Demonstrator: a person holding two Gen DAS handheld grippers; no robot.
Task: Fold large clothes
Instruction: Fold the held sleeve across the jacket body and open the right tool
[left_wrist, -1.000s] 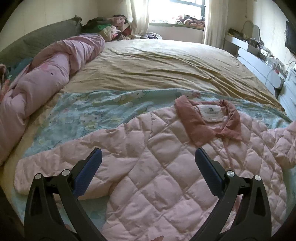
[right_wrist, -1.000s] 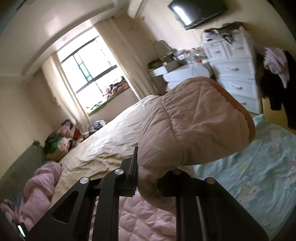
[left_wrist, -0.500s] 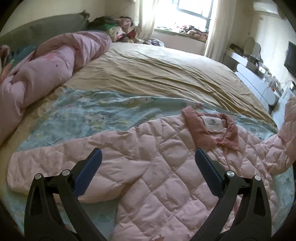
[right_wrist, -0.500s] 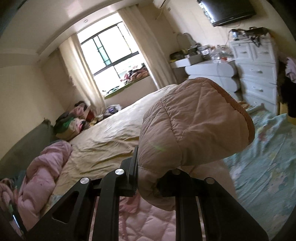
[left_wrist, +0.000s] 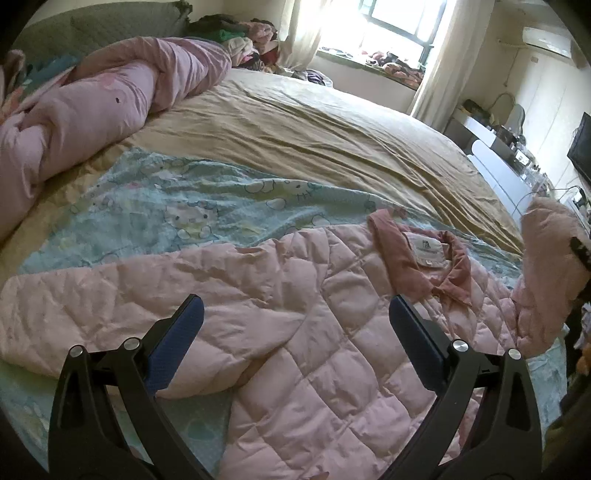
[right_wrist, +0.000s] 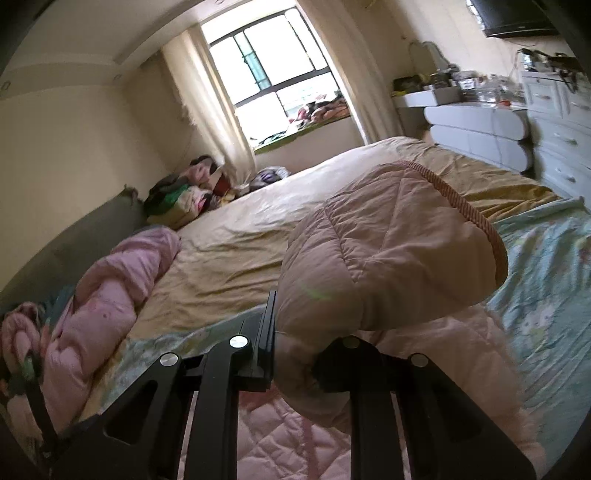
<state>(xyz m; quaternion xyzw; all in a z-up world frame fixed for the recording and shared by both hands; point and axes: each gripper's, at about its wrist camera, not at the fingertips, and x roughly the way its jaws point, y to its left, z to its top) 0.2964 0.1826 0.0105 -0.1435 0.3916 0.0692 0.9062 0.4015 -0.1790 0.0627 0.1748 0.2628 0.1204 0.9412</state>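
- Two grippers: my left gripper (left_wrist: 295, 325) fingers spread wide, empty, above pink quilted jacket (left_wrist: 314, 332) lying flat on the bed (left_wrist: 314, 147).
- Right gripper (right_wrist: 295, 354) fingers clamped on raised jacket sleeve (right_wrist: 388, 251).

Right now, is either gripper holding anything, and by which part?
The right gripper grips the pink quilted jacket by its sleeve, near the cuff. The left gripper is open, empty.

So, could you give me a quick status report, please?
Left gripper open above pink quilted jacket. Right gripper shut on jacket's sleeve, lifted. Nothing in the way.
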